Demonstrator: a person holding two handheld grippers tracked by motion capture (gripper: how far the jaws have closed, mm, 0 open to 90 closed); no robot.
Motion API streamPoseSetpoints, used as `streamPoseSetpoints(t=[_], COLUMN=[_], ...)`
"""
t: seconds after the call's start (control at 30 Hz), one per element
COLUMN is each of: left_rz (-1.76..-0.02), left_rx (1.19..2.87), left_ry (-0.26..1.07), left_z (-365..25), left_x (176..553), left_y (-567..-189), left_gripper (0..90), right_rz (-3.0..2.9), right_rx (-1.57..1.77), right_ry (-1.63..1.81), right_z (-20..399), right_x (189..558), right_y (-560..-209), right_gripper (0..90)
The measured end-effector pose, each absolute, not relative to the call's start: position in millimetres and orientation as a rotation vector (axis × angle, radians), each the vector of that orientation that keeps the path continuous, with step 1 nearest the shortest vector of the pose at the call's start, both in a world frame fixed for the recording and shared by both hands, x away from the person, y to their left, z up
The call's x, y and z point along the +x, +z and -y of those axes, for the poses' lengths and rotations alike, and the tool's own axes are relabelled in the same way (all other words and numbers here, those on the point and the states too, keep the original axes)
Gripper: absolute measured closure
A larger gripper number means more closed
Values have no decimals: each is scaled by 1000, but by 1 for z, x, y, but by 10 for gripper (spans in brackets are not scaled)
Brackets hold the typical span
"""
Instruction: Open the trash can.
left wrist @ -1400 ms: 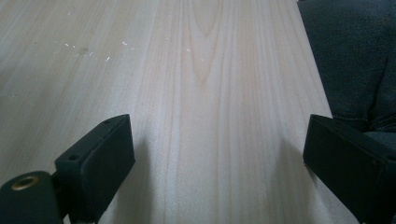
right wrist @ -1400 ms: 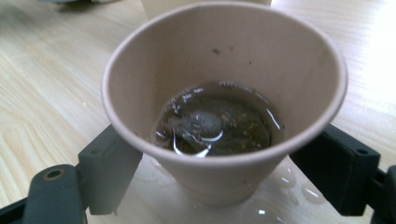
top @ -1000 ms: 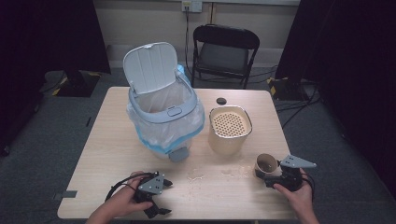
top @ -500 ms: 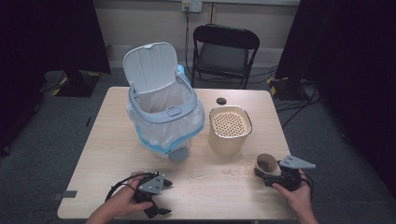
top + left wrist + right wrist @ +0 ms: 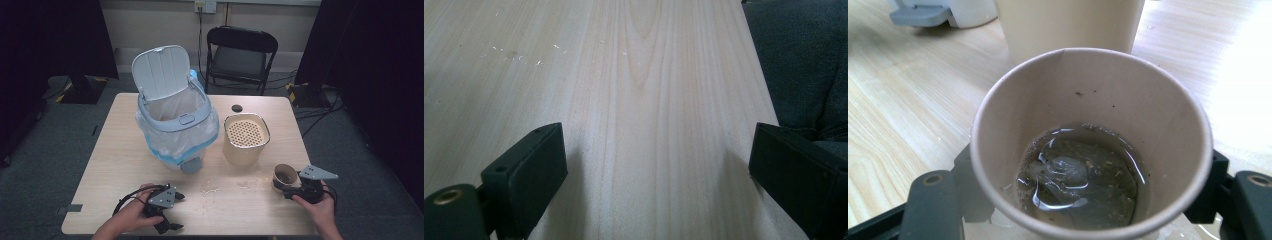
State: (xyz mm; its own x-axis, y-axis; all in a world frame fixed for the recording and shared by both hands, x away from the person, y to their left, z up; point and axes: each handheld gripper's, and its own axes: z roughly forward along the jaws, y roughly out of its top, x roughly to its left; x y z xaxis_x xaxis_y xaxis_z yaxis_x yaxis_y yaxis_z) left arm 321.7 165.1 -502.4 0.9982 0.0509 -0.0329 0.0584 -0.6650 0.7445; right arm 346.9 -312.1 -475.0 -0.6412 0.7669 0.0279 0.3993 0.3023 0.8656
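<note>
The left tool (image 5: 166,209) is rested spread and empty on the near counter (image 5: 115,170), while the jaws of the right tool (image 5: 295,191), just closing, are set around a thin paper cup (image 5: 1088,145) of murky liquid, best gripped gently mid-wall and upright.

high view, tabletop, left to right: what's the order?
left gripper → trash bin with open lid → beige strainer container → paper cup → right gripper, its jaws just been closing around the cup.

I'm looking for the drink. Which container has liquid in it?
The brown paper cup between the right gripper's fingers holds murky liquid. The beige strainer pot has holes; the bin holds a bag.
</note>
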Motion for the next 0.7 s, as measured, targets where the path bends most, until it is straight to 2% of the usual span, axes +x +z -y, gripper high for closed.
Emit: streamPoseSetpoints(t=[0.7], left_rz=[-31], left_rx=[2332], left_ry=[-8], left_z=[-165], left_x=[324], left_y=[-501], left_gripper=[58], right_rz=[-2185], right_rx=[1121], right_ry=[1247], right_z=[314], right_x=[370], right_y=[-453], right_gripper=[283])
